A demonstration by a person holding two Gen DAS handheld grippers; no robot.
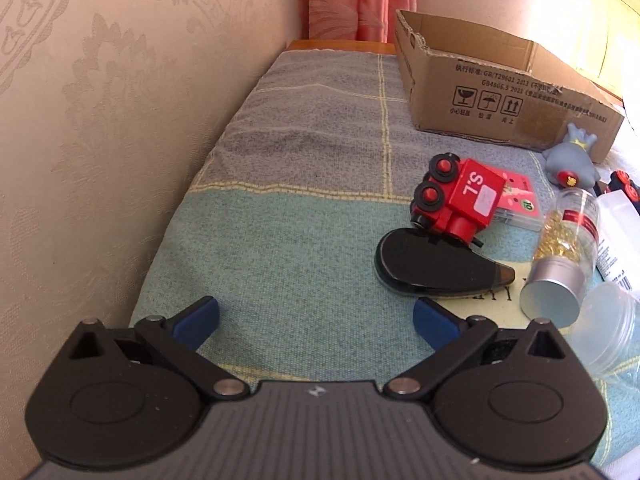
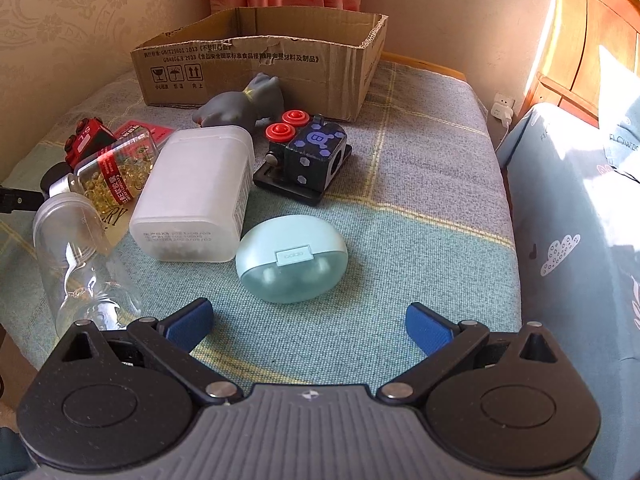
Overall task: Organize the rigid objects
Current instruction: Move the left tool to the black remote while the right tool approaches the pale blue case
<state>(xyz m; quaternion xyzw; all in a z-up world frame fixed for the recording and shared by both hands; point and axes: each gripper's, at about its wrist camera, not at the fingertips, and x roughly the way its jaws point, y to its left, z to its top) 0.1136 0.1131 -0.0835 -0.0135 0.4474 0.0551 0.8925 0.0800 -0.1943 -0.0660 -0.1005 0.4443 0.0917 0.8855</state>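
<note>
— Has any sorting begun?
— I'd say not. The cardboard box [image 2: 260, 60] at the top of the frame looks empty, though its floor is hidden.
— And the grippers?
— The left gripper [image 1: 316, 316] and right gripper [image 2: 310, 316] are both spread wide, gripping nothing. The mint earbud case [image 2: 291, 259] lies centre frame, toys and bottles upper left.

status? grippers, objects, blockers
Left gripper open, empty. Right gripper open, empty, earbud case just ahead. Toys and bottles loose outside cardboard box. Nothing blocking.
</note>
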